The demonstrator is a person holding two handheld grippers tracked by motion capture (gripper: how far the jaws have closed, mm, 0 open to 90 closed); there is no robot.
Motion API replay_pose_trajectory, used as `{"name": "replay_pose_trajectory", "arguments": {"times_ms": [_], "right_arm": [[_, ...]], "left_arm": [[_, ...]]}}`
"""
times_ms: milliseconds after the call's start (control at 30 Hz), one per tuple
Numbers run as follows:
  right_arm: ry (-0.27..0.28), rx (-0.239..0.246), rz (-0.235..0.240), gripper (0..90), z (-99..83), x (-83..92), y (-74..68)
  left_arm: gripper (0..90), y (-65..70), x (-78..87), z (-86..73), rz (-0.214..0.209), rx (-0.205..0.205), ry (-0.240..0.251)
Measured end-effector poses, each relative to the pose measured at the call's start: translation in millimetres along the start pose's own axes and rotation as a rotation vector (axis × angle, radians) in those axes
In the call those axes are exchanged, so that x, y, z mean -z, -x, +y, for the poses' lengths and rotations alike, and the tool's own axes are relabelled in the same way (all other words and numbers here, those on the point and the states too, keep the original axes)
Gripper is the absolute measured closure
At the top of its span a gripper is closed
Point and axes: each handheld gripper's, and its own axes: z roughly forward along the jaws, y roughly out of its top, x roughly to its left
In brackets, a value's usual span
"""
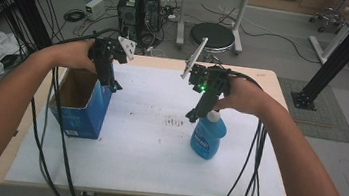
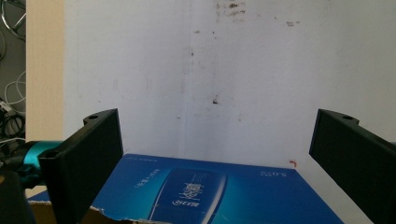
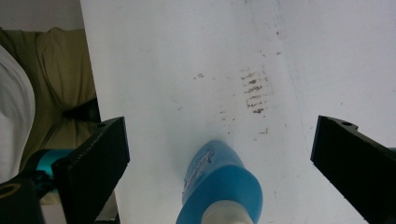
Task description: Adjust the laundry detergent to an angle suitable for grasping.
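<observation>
Right of the open blue carton (image 1: 83,104), right gripper (image 1: 195,114) hangs jaws-wide over the standing blue bottle (image 1: 208,137), left gripper (image 1: 113,86) equally spread above the carton — off-centre closing likely topples the bottle.

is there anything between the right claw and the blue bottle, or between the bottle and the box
Nothing visible. The right claw hangs open directly over the blue bottle, its jaws either side of the white neck. Between the bottle and the open blue box lies only bare, stained white table cover.
</observation>
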Motion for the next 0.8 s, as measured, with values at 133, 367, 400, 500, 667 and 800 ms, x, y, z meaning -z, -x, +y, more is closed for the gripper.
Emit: {"name": "replay_pose_trajectory", "arguments": {"times_ms": [133,367,400,500,667,800], "right_arm": [[0.004,0.003,0.0,3.4,0.1,0.0,0.0],[0.003,0.005,0.002,3.4,1.2,0.8,-2.3],[0.002,0.007,0.003,3.4,1.3,0.8,-2.5],[0.001,0.002,0.002,3.4,1.5,1.0,-3.3],[0.002,0.011,0.003,3.4,1.3,1.9,-4.9],[0.002,0.008,-0.002,3.4,0.7,3.6,-6.7]], "left_arm": [[2.7,0.1,0.2,-0.2,0.001,0.002,0.0],[2.7,2.8,2.3,0.7,0.008,0.002,0.002],[2.7,2.9,2.7,0.7,0.007,0.001,0.001],[2.7,3.7,3.3,0.4,0.011,0.003,0.005],[2.7,4.8,4.2,1.2,0.016,-0.001,0.001],[2.7,6.6,6.6,1.4,0.018,0.002,0.005]]}}
